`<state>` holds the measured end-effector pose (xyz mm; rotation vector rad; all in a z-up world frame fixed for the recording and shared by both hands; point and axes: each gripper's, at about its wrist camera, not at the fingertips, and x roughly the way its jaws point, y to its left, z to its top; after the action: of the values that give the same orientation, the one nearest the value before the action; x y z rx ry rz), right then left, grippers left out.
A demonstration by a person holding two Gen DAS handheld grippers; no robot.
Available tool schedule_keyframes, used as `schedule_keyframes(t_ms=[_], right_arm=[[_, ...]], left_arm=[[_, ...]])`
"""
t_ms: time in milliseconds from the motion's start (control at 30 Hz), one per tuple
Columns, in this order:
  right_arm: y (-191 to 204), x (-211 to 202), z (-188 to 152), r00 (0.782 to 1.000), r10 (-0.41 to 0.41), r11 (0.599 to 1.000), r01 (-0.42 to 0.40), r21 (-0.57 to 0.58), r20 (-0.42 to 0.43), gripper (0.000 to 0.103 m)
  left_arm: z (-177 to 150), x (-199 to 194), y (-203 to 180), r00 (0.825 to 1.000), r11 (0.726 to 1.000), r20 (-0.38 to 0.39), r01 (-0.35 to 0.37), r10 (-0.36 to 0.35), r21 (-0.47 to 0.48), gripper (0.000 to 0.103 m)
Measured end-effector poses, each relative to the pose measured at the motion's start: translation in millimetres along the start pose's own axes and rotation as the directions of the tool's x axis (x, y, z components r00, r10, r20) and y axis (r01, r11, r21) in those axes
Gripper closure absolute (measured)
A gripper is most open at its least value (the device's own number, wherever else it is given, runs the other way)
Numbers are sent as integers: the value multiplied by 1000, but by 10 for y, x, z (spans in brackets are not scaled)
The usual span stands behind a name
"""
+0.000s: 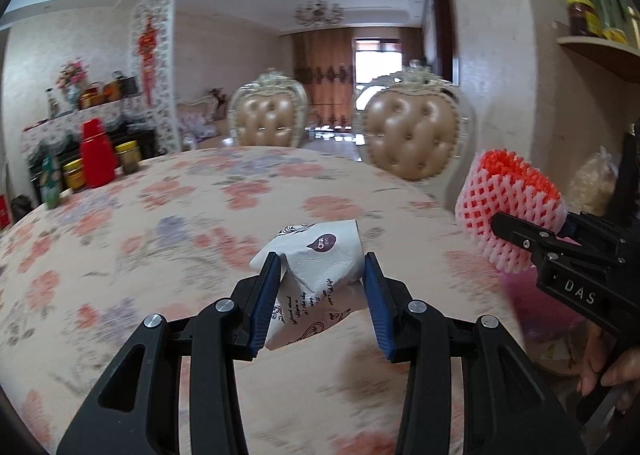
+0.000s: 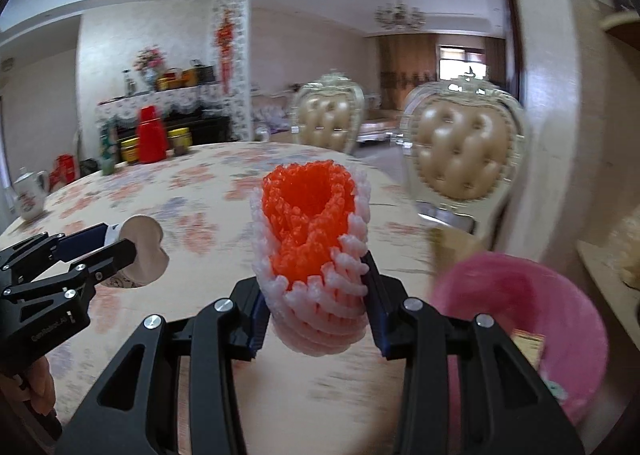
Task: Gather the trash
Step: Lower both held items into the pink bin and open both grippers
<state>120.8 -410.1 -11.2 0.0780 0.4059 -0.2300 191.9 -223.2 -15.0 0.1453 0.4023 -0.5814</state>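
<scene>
My left gripper (image 1: 323, 265) is shut on a crumpled white paper wrapper (image 1: 316, 275) with dark printed writing, held above the flowered tablecloth. My right gripper (image 2: 316, 279) is shut on a roll of foam fruit netting (image 2: 310, 251), orange inside and pale pink outside. In the left wrist view that netting (image 1: 510, 207) and the right gripper (image 1: 532, 239) show at the right edge. In the right wrist view the left gripper (image 2: 120, 243) shows at the left with its wrapper (image 2: 142, 251). A pink plastic bin (image 2: 520, 327) with some scraps inside stands low at the right, beside the table.
The round table (image 1: 200, 215) wears a flowered cloth. A red flask (image 1: 96, 155) and jars (image 1: 128, 157) stand at its far left, and a teapot (image 2: 28, 195) too. Two padded chairs (image 1: 412, 135) stand behind the table. A wall and a shelf (image 1: 600, 51) are at the right.
</scene>
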Motion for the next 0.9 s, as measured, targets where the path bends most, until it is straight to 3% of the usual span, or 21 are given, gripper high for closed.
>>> schedule_keyframes(t_ms=[133, 300, 600, 900], right_arm=[[-393, -85, -64, 996, -84, 996, 84, 36, -6, 62], [-907, -178, -163, 983, -181, 979, 182, 89, -25, 62], [-1678, -177, -371, 958, -279, 944, 286, 166, -68, 60], [-2163, -212, -483, 935, -343, 914, 354, 199, -91, 60]], left_arm=[[72, 162, -353, 996, 996, -3, 86, -86, 38, 63], [198, 401, -805, 980, 977, -10, 200, -200, 69, 63], [407, 921, -1570, 929, 921, -65, 370, -364, 123, 63], [457, 1293, -2220, 878, 868, -124, 476, -462, 139, 62]])
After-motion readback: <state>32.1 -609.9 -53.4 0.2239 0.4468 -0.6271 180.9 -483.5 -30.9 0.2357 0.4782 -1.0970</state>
